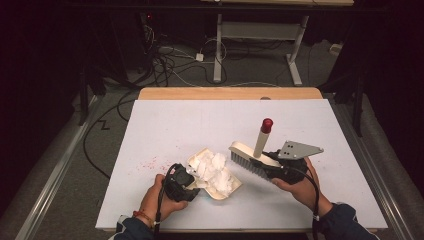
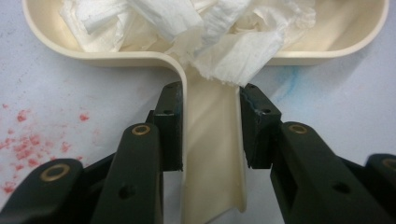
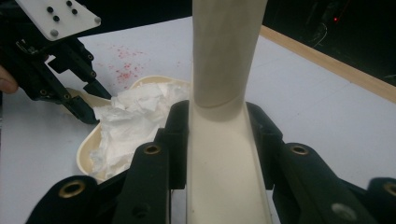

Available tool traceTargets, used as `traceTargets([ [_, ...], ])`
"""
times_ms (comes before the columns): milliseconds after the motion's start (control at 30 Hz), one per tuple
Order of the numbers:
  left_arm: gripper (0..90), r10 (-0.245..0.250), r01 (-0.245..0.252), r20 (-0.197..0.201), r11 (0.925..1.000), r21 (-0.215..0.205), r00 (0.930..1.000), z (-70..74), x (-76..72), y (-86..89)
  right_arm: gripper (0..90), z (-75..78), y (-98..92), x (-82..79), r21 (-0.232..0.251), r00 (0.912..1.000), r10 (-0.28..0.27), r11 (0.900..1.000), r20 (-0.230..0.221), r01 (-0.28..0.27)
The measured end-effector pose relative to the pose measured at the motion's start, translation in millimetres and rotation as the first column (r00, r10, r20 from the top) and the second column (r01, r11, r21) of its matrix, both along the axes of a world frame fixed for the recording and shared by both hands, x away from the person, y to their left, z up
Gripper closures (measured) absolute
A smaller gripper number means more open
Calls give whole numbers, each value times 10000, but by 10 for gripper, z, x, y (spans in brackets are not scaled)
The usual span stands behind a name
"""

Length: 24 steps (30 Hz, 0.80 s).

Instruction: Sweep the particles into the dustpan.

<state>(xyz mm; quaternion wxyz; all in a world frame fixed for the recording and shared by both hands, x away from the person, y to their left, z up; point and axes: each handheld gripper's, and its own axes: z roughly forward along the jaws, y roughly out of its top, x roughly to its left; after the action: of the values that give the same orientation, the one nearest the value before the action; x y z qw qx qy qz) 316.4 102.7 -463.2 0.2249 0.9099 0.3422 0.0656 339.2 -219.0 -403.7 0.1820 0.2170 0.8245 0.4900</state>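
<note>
Between the jaws of the left gripper (image 2: 210,135) sits the channel-shaped handle of one cream plastic dustpan (image 2: 212,186), clamped on both sides; its tray holds a heap of crumpled white tissue (image 2: 187,28), pieces uncountable. One cream brush with a red-capped handle (image 1: 260,142) is clamped in the right gripper (image 3: 219,140), lifted just beside the tray. Red specks (image 2: 28,144) dot the white surface (image 1: 200,120) left of the left jaws. Bristles are hidden in the right gripper view.

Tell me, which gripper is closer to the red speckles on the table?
Left. The left gripper holds the dustpan's handle right beside the red speckles; the right gripper grips the brush beyond the dustpan.
</note>
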Motion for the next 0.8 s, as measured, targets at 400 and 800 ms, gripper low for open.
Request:
traceTargets([
  [400,628,382,-379,127,9991,-170,9992,-15,33,67,675,72,-192,-38,28,9997,-94,10000,-233,94],
  [800,628,792,-785,168,9962,-390,9967,-31,53,157,676,88,-477,-106,-82,9985,-358,9993,-425,355],
])
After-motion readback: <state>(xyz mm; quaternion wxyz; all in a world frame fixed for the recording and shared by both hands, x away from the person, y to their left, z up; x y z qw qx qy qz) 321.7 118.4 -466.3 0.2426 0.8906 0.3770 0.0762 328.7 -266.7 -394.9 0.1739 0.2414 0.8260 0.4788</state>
